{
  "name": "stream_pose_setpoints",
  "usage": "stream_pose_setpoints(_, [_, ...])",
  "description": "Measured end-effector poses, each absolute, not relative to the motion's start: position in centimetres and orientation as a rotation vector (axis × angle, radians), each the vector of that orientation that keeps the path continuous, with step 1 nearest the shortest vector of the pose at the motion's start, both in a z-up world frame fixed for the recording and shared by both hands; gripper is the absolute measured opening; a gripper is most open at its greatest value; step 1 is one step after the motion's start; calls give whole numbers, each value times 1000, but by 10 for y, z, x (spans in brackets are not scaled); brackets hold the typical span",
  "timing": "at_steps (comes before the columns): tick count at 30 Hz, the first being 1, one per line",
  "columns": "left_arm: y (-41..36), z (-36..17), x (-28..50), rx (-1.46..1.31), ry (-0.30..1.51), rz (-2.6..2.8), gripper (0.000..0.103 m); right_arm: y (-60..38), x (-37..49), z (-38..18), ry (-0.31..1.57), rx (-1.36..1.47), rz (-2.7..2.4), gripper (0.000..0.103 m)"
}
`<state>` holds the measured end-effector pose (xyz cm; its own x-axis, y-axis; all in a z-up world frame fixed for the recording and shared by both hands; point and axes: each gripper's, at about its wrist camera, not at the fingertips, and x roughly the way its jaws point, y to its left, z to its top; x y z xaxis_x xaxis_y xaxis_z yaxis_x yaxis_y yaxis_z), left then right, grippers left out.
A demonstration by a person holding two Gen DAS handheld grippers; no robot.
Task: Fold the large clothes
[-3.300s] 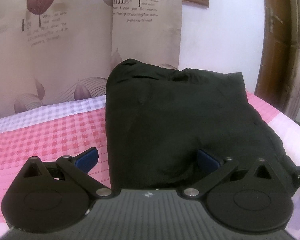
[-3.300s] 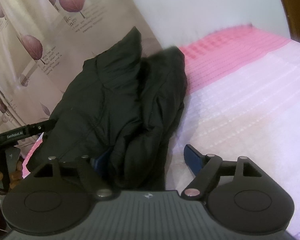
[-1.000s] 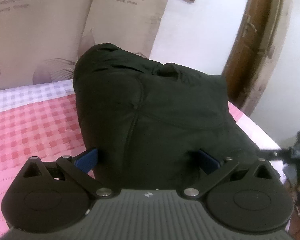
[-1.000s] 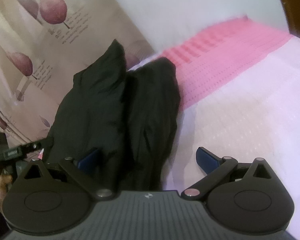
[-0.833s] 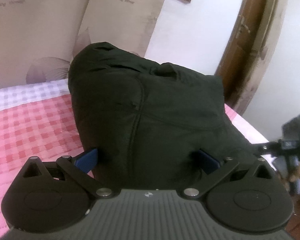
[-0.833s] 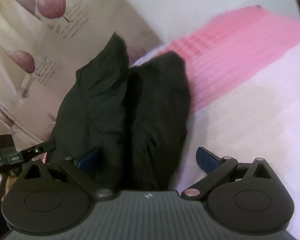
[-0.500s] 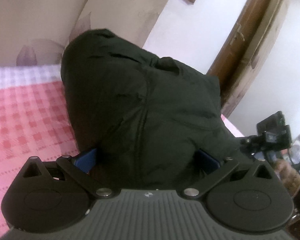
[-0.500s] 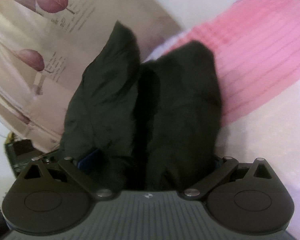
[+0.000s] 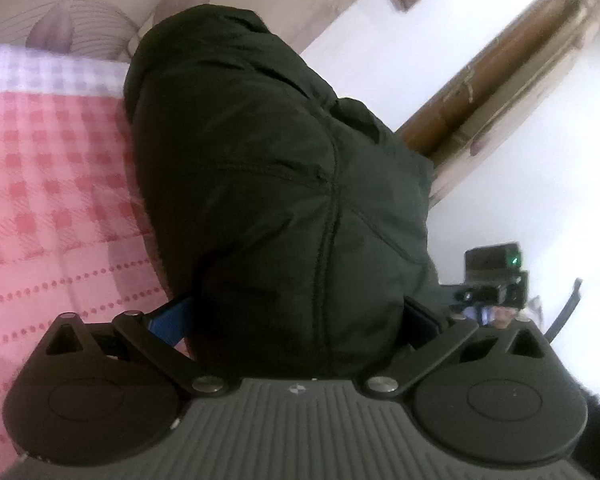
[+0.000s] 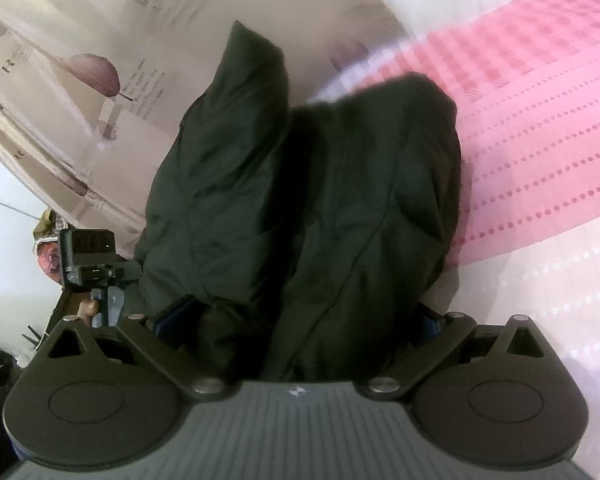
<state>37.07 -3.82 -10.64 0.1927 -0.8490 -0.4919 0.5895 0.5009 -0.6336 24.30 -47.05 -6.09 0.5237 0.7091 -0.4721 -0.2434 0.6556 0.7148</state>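
Left wrist view: the left gripper [image 9: 296, 316] holds a thick bundle of the black padded jacket [image 9: 276, 184] between its two blue-padded fingers [image 9: 168, 318], which press against either flank of the fabric. The jacket rises forward from the jaws and overlies the pink checked bedsheet [image 9: 52, 184]; a leaf-print curtain [image 9: 80, 4] and a wooden door frame [image 9: 496, 64] stand behind. The other handheld unit [image 9: 494, 276] appears at the jacket's right edge. Right wrist view: the right gripper [image 10: 300, 320] likewise clamps the jacket [image 10: 300, 184], folded into two upright lobes filling the gap between the fingers [image 10: 176, 312]. The bedsheet [image 10: 540, 120] lies to the right.
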Motion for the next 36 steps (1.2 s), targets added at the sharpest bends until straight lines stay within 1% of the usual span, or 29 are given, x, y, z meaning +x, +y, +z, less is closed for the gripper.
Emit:
stream_pose_setpoints(6, [-43, -122, 380, -441, 973, -1045, 103, -465, 244, -58, 830, 605, 609, 103])
stream_pose_setpoints(10, [-45, -127, 382, -464, 987, -1050, 103, -463, 253, -61, 832, 648, 613, 103])
stream_pose_setpoints(13, [-49, -123, 372, -442, 949, -1014, 103, -458, 260, -60, 820, 637, 611, 103])
stream_pose_setpoints(16, [-60, -111, 349, -337, 861, -959, 102, -446, 255, -60, 768, 582, 593, 103])
stream_pose_setpoints(17, [-63, -107, 341, -307, 836, -940, 100, -441, 251, -60, 750, 551, 588, 101])
stream_pose_setpoints(19, [-70, -98, 327, -255, 791, -899, 98, -437, 244, -57, 725, 539, 574, 93])
stream_pose_setpoints(22, [-76, -89, 310, -196, 742, -850, 94, -434, 233, -50, 683, 526, 551, 70])
stream_pose_setpoints(23, [-79, -86, 305, -178, 728, -837, 92, -432, 229, -46, 670, 510, 541, 68])
stream_pose_setpoints(25, [-81, -82, 296, -160, 713, -811, 91, -428, 224, -40, 655, 490, 519, 59])
stream_pose_setpoints(28, [-85, -75, 286, -128, 699, -779, 89, -425, 220, -34, 636, 500, 513, 53])
stream_pose_setpoints(36, [-74, -57, 273, -91, 675, -742, 88, -409, 207, -18, 599, 529, 515, 49])
